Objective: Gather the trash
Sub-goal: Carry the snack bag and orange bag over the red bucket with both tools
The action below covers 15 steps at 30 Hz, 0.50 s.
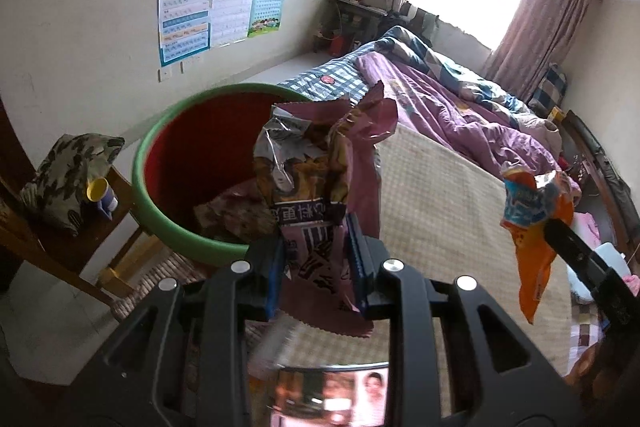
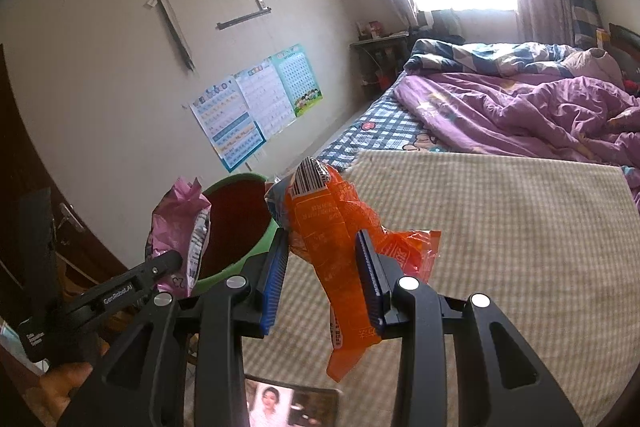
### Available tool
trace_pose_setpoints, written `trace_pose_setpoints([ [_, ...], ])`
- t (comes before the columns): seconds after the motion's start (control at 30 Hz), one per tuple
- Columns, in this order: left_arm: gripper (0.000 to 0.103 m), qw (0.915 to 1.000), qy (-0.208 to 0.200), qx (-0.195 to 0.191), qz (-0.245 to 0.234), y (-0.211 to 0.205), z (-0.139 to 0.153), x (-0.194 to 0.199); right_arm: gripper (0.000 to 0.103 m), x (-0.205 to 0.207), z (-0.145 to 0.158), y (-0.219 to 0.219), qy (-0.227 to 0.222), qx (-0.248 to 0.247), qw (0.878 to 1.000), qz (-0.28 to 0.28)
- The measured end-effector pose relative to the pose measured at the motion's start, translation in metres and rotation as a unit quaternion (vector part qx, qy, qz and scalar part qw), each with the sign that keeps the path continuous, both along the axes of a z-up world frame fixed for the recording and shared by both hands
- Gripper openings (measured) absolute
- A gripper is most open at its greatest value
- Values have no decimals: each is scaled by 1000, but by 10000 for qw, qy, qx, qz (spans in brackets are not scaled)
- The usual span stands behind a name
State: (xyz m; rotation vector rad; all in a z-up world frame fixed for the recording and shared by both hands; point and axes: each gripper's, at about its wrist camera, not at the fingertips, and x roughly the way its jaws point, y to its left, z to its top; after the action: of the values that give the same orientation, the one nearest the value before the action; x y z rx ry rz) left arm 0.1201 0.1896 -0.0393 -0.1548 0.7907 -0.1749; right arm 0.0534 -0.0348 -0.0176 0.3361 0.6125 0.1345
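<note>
My left gripper (image 1: 318, 259) is shut on a crumpled purple snack wrapper (image 1: 312, 179), which hangs just in front of a red bin with a green rim (image 1: 176, 163). Other wrappers lie inside the bin. In the right wrist view that purple wrapper (image 2: 182, 223) shows at the left, beside the bin (image 2: 240, 223), and the left gripper (image 2: 172, 261) reaches in under it. My right gripper (image 2: 324, 263) is shut on an orange snack wrapper (image 2: 332, 227) above the beige mat. From the left wrist view the orange wrapper (image 1: 532, 227) hangs at the right, with one right finger (image 1: 568, 243) on it.
A beige checked mat (image 2: 500, 247) covers the near end of the bed; a purple quilt (image 2: 520, 111) is heaped at the far end. A wooden chair (image 1: 80, 235) with a camouflage cushion and a yellow cup stands left of the bin. Posters (image 1: 208, 11) hang on the wall.
</note>
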Motion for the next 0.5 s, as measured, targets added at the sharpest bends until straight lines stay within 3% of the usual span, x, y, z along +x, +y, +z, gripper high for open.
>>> trace_pose_setpoints([
  [0.5, 27, 9998, 186, 94, -64, 57, -20, 43, 34, 46, -7, 69, 136, 22, 9998, 134],
])
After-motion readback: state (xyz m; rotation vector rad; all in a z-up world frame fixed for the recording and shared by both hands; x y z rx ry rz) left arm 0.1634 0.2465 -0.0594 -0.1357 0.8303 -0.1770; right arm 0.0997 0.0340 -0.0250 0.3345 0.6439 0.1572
